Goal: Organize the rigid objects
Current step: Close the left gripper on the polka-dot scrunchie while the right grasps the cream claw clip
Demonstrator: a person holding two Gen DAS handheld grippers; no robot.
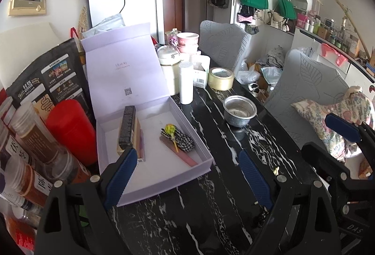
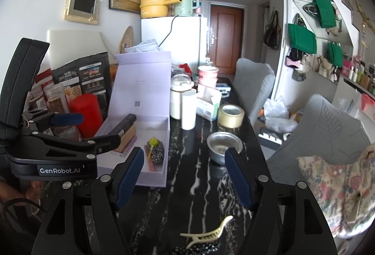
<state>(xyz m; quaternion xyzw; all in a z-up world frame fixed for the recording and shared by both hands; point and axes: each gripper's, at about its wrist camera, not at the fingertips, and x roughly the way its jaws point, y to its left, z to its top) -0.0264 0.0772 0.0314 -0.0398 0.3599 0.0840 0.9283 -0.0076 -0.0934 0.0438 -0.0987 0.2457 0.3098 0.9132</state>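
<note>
A pale lilac box (image 1: 150,161) is seen lying open on the black marbled table (image 1: 211,219), toward its left side, with the lid (image 1: 124,65) standing upright at the far edge. Inside the box, a dark rectangular block (image 1: 127,128) is stacked on flat tan and pink pieces at the left, and a black-and-white checked fabric item (image 1: 180,139) with a yellow-green ornament (image 1: 170,129) is laid on a pink strip at the right. On the near edge of the table, a cream hair claw clip (image 2: 206,235) is seen just beyond a dark beaded item (image 2: 199,249), well apart from the box.

The left gripper (image 1: 187,177) is held with its jaws spread wide and nothing between them; its left pad (image 1: 120,176) overlaps the near left corner of the box in the view. The right gripper (image 2: 185,181) is likewise parted and empty, hovering above the bare table, the hair claw clip lying below and near it.

Farther along the table, a small metal bowl (image 1: 239,113) is placed to the right of the box, with a roll of clear tape (image 1: 221,78) beyond it. A white cylinder (image 1: 186,82), a cream canister (image 1: 170,67) and stacked pink bowls (image 1: 187,41) are grouped at the far end. A red container (image 1: 71,130), jars and a black pouch (image 1: 49,76) are crowded to the left of the box. Two grey chairs (image 1: 311,93) are set along the right side.
</note>
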